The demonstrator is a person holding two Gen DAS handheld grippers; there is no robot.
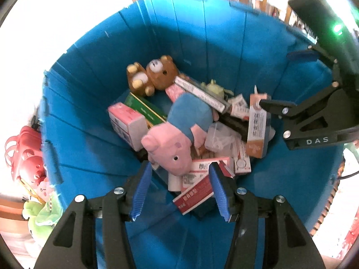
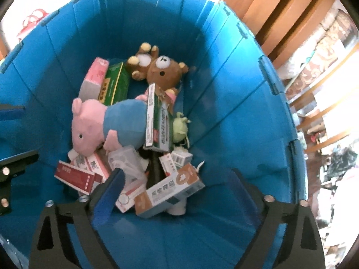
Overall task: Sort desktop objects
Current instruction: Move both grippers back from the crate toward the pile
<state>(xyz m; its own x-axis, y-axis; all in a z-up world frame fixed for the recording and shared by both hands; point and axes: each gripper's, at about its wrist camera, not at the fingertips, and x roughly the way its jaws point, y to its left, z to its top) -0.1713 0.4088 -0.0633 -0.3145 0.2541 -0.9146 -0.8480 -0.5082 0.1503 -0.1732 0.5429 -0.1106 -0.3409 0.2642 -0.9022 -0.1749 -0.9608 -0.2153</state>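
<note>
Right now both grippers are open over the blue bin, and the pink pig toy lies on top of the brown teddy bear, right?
Not quite. The right wrist view shows the pink pig toy lying apart from the brown teddy bear, resting on boxes. Both the left gripper and right gripper are open over the blue bin.

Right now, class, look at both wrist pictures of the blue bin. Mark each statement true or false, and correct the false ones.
1. The pink pig toy lies inside the blue bin. True.
2. The brown bear toy sits outside the bin. False: it lies inside, near the far wall.
3. The right hand-held gripper is open. True.
4. The left hand-held gripper clamps the pig. False: its jaws stand apart, pressing on nothing.
5. The bin holds only toys. False: boxes, including an orange box, lie there too.
</note>
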